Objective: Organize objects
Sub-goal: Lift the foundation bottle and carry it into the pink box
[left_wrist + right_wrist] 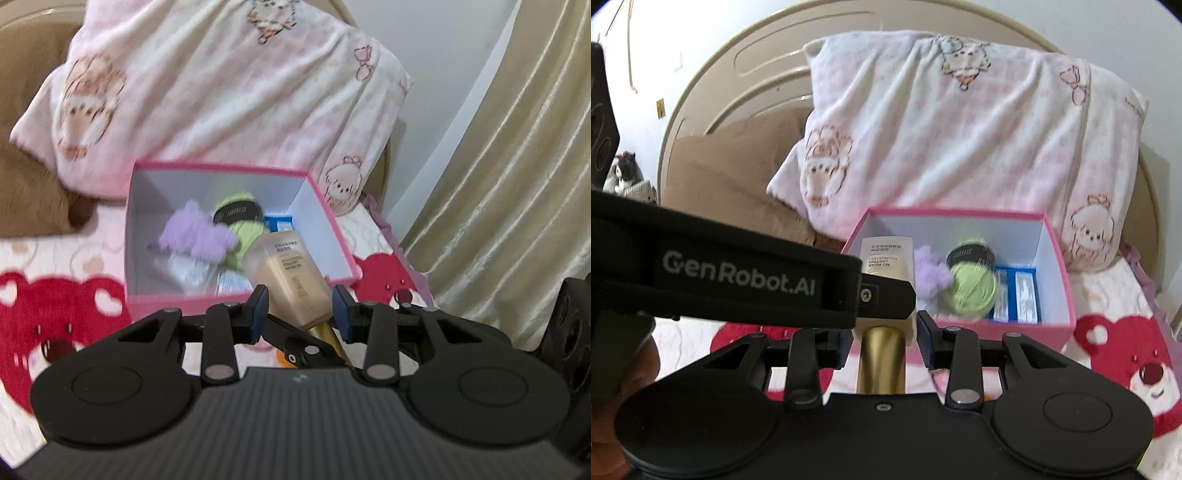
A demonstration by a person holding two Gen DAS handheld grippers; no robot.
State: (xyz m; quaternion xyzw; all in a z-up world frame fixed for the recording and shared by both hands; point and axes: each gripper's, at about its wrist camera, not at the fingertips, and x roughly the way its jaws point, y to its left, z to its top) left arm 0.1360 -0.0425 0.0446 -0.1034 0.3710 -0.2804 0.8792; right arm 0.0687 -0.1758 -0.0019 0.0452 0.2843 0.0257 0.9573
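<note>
**Foundation tube held over the pink box, on the bed**

1. Right gripper (884,334): pinching the foundation tube (886,262) at the base of its body, just above the gold cap (881,362). The cap points back toward the camera; the flat crimped end points forward, toward the box.
2. Left gripper (300,308): its blue pads flank the same tube (291,273) near the cap end; blur leaves it unclear whether they press on it. Its black body, with a white logo strap, crosses the right wrist view from the left, in front of the tube.
3. Foundation tube: beige, printed label, raised above the bed, just in front of the box's near wall.
4. Pink box (1056,258): open, white inside, resting on the bed. Contents: a purple fuzzy item (195,230), a green ball of yarn (971,291), a black round lid (969,254) against it, and blue-and-white cartons (1015,295) at the right side.
5. Bed cover (1126,354): white with red bear prints, under the box.
6. Pink pillow (960,122): cartoon print, propped behind the box against a beige headboard (738,74).
7. Curtain (517,166): cream, at the right of the left wrist view.
</note>
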